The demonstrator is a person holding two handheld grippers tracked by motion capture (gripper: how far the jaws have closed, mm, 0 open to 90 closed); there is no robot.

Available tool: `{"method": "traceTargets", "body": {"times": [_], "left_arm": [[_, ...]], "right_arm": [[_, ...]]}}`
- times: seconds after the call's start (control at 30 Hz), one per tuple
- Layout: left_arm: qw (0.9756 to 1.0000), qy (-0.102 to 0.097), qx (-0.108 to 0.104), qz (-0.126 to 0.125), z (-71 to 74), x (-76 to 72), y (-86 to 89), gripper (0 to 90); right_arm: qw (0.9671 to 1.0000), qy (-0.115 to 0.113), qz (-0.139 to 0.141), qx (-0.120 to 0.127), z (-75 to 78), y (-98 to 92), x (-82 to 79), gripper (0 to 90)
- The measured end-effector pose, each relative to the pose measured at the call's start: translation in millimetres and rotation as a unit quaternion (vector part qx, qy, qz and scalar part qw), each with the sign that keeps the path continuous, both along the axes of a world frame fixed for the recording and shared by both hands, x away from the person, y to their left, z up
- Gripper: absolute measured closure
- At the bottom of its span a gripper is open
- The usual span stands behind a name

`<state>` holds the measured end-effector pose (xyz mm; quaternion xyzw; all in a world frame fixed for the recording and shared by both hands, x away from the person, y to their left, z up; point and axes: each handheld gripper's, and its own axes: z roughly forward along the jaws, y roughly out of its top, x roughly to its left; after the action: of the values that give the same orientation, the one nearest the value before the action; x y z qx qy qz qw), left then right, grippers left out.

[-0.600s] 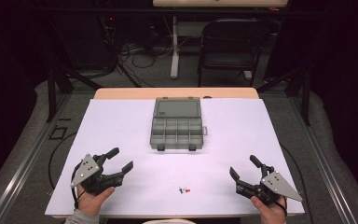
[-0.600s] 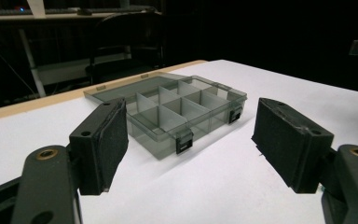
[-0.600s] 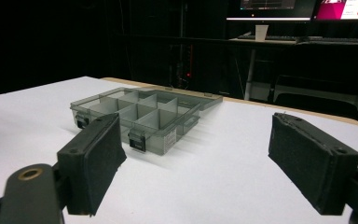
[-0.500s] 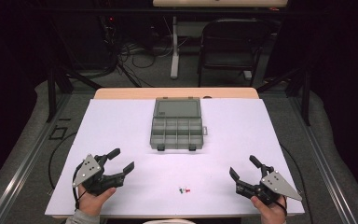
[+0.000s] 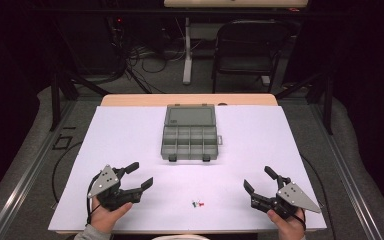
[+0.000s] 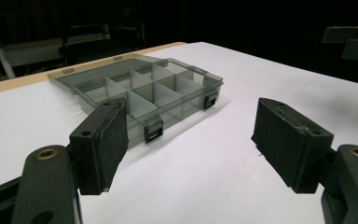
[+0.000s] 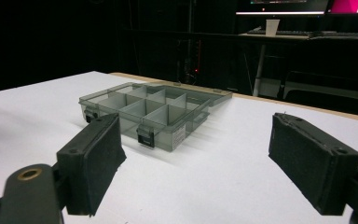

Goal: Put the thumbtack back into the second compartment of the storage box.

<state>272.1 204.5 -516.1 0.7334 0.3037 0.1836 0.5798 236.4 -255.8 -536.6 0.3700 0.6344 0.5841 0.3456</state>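
Left gripper (image 5: 141, 176): held in the person's left hand (image 5: 105, 216) at the near left of the surface, low over it; its fingers (image 6: 109, 140) stand wide apart with nothing between them, aimed toward the middle of the surface.
Right gripper (image 5: 261, 183): held in the person's right hand (image 5: 286, 223) at the near right, also low; its fingers (image 7: 98, 154) stand wide apart and bare, aimed inward and toward the far side.
Organizer box (image 5: 190, 141): a translucent grey compartment box in the middle of the surface, well apart from both grippers; its lid (image 5: 190, 116) is open and lies back flat toward the far edge. Two dark latches sit on its near wall. Dividers split it into rows of compartments; from these views I cannot tell whether anything lies in them.
Small parts (image 5: 197, 204): a tiny cluster, partly red and partly green, on the near part of the surface between the two grippers, touching neither; too small to name.
Surface (image 5: 130, 135): white sheet over a wooden top, whose bare strip shows at the far edge.
Background: a dark folding chair (image 5: 247, 47) and cables on the floor beyond the far edge.
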Motion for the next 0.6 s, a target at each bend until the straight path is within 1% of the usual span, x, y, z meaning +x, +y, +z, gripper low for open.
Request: {"method": "traceTargets", "body": {"times": [0.07,0.1,0.17,0.23,0.27,0.33,0.4,0.5,0.57,0.6], "left_arm": [[0.9999,0.010,0.002,-0.010,1.5,1.9,-7.0,26.1],[0.9997,0.015,0.003,-0.021,1.8,2.8,-10.6,26.7],[0.9992,0.023,0.010,-0.031,1.3,3.6,-19.0,28.0],[0.9981,0.034,0.013,-0.049,0.2,4.8,-27.9,28.8],[0.9976,0.035,0.018,-0.056,0.1,5.3,-32.7,29.3],[0.9972,0.033,0.032,-0.060,1.0,5.3,-42.6,30.3],[0.9964,0.033,0.039,-0.067,2.6,6.1,-50.9,31.8],[0.9948,0.047,0.039,-0.081,4.1,8.9,-61.8,37.6],[0.9939,0.049,0.048,-0.086,3.7,10.7,-68.7,40.6],[0.9931,0.052,0.049,-0.093,2.9,11.5,-72.3,41.9]], "right_arm": [[1.0000,0.001,0.002,-0.001,0.2,0.2,-0.3,16.8],[1.0000,0.002,0.002,-0.004,-0.1,1.0,-0.5,16.8],[1.0000,0.003,0.002,-0.006,-0.2,1.2,-0.3,16.8],[1.0000,0.005,0.002,-0.008,-0.7,1.5,0.6,16.8],[1.0000,0.005,0.002,-0.007,-0.7,1.5,0.7,16.8],[1.0000,0.004,0.002,-0.008,-0.6,0.9,0.4,16.8],[1.0000,0.006,0.002,-0.007,-0.9,0.3,0.4,16.8],[1.0000,0.007,0.001,-0.005,-1.3,-0.2,0.9,16.8],[0.9999,0.009,0.001,-0.004,-1.5,-0.4,1.1,16.8],[1.0000,0.008,0.002,-0.004,-1.5,-0.7,1.4,16.8]]}}
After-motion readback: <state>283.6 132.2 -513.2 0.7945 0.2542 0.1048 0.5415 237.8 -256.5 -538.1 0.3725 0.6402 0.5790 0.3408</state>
